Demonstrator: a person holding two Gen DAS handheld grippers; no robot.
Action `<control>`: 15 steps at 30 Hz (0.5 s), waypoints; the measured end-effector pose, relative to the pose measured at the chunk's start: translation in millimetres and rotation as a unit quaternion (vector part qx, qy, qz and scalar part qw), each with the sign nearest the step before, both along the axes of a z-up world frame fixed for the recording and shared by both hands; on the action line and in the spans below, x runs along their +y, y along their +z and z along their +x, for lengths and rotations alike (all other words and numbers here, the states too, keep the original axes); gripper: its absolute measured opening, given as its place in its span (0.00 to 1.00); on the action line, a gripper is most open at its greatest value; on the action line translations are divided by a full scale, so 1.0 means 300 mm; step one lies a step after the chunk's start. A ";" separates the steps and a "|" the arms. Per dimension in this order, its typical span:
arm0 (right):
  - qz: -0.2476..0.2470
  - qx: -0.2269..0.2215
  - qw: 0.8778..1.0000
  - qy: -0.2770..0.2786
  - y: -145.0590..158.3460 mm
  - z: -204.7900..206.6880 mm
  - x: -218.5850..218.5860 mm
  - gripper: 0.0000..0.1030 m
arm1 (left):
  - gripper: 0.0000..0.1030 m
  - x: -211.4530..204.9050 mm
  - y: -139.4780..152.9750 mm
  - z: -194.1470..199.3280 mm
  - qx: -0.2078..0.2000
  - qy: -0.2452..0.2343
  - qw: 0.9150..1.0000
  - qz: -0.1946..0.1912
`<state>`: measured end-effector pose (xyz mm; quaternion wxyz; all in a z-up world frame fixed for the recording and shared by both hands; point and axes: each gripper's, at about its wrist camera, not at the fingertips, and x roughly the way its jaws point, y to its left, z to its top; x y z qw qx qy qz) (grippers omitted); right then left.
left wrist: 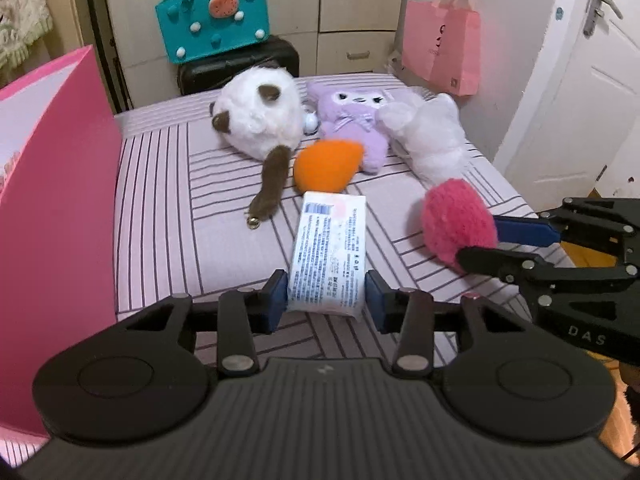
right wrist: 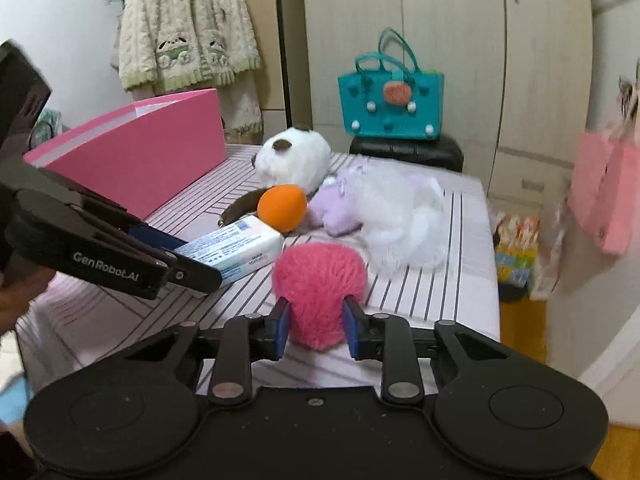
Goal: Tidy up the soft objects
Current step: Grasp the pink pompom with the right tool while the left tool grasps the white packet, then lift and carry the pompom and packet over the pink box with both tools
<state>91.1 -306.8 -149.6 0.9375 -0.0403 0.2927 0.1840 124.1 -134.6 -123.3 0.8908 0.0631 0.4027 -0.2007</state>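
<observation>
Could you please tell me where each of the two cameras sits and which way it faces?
Left wrist: on the left claw, facing along the bed toward the wardrobe; its pads pinch the tissue pack.
Right wrist: on the right claw, pads squeezing the pink fluffy ball; fingers of a hand show at left.
Both see each other's claw, the orange ball and teal bag.

Striped bed: plush toys, tissue pack (pink box alongside)

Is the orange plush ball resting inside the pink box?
No. The orange plush ball lies on the striped bedsheet among the plush toys, well apart from the pink box at the bed's left edge.
</observation>
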 end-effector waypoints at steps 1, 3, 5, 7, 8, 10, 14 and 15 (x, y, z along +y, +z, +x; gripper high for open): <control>0.008 0.011 1.000 -0.001 0.000 -0.001 -0.009 0.34 | 0.43 -0.012 0.002 -0.005 -0.009 -0.005 1.000 0.010; 0.023 0.022 0.999 -0.001 -0.002 0.003 -0.026 0.38 | 0.49 -0.033 0.008 -0.005 -0.030 -0.006 0.999 0.024; 0.019 0.013 1.000 -0.003 -0.007 0.001 -0.026 0.46 | 0.52 -0.048 0.008 0.013 -0.041 -0.007 0.999 0.030; 0.012 0.004 1.000 -0.004 -0.016 0.000 -0.020 0.52 | 0.52 -0.059 0.002 0.036 -0.039 -0.010 0.999 0.030; 0.011 0.002 1.000 -0.004 -0.022 0.006 -0.018 0.53 | 0.52 -0.063 -0.005 0.046 -0.036 -0.009 0.999 0.029; 0.011 -0.001 1.000 -0.005 -0.034 0.014 -0.012 0.61 | 0.52 -0.068 -0.019 0.062 -0.034 -0.006 0.999 0.031; 0.011 -0.009 1.000 0.003 -0.056 0.032 0.002 0.67 | 0.52 -0.070 -0.041 0.060 -0.040 -0.010 0.999 0.030; 0.012 -0.010 1.000 0.004 -0.062 0.037 0.006 0.68 | 0.52 -0.068 -0.043 0.059 -0.040 -0.005 0.999 0.026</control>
